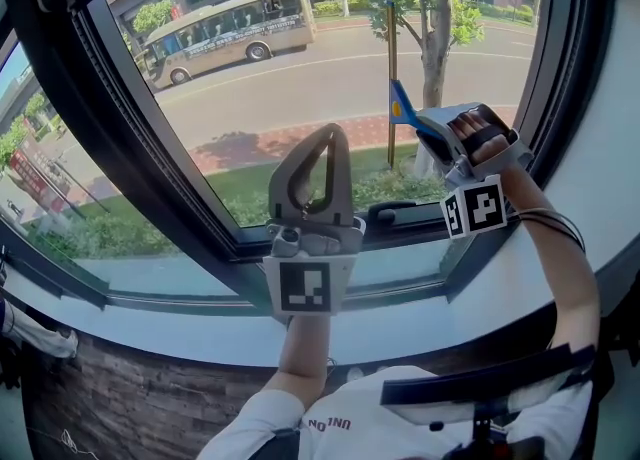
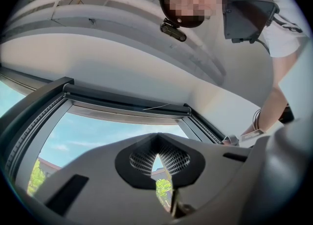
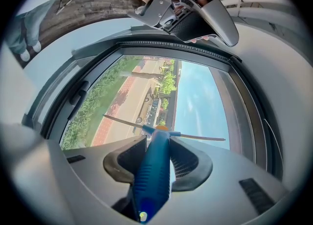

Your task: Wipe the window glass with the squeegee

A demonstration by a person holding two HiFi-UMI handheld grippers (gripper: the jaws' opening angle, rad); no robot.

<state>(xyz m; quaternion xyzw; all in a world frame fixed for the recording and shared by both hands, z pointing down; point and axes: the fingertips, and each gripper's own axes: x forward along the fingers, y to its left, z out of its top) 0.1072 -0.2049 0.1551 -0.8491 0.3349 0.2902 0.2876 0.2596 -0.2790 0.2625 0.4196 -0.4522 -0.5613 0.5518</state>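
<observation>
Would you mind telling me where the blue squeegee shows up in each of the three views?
Head view: the squeegee is right of centre, its handle held in the right gripper.
Left gripper view: not in it.
Right gripper view: the squeegee is at bottom centre, its handle clamped between the jaws and its blade crossways beyond them.
Shared landmark: the dark window frame.

Through the pane I saw a long beige bus (image 1: 230, 33) on the grey asphalt road (image 1: 340, 78) at eleven o'clock. A leafy green tree (image 1: 432, 8) stood at one o'clock, and a red brick pavement (image 1: 250, 148) ran nearer. A black lever handle (image 1: 395, 213) lay on the dark window frame (image 1: 140, 148) toward four o'clock.
</observation>
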